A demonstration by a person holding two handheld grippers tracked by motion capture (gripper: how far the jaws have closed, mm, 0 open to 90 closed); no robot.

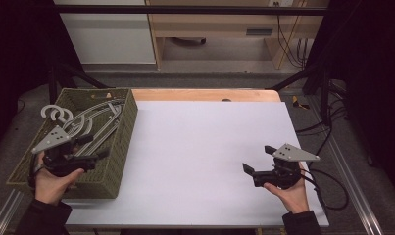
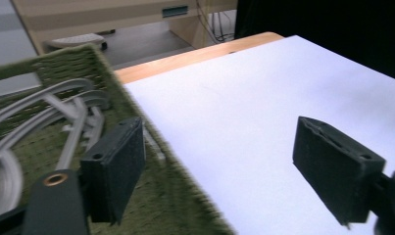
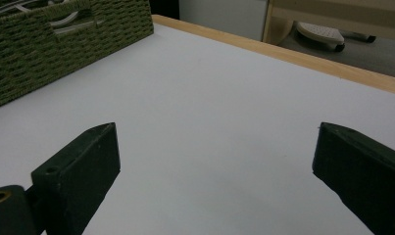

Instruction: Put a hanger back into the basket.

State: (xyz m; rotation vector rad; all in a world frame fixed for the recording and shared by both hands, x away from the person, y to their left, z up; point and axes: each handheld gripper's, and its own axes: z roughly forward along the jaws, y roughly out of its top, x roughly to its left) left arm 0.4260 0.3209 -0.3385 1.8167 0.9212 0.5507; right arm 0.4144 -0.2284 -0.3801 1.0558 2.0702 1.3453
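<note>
While the left gripper point(image 1: 94, 155) hangs over the olive woven basket point(image 1: 117, 161) of grey plastic hangers point(image 1: 89, 122), its jaws stand apart, empty. Right gripper point(image 1: 256, 160) above the white table sheet point(image 1: 205, 147): jaws wide apart, holding nothing.

Wooden table point(image 1: 205, 94), white sheet point(image 1: 205, 161), green basket point(image 1: 124, 142)

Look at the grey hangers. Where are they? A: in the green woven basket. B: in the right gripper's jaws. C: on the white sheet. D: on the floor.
A: the grey hangers lie piled inside the green woven basket at the table's left, beside the left gripper.
</note>
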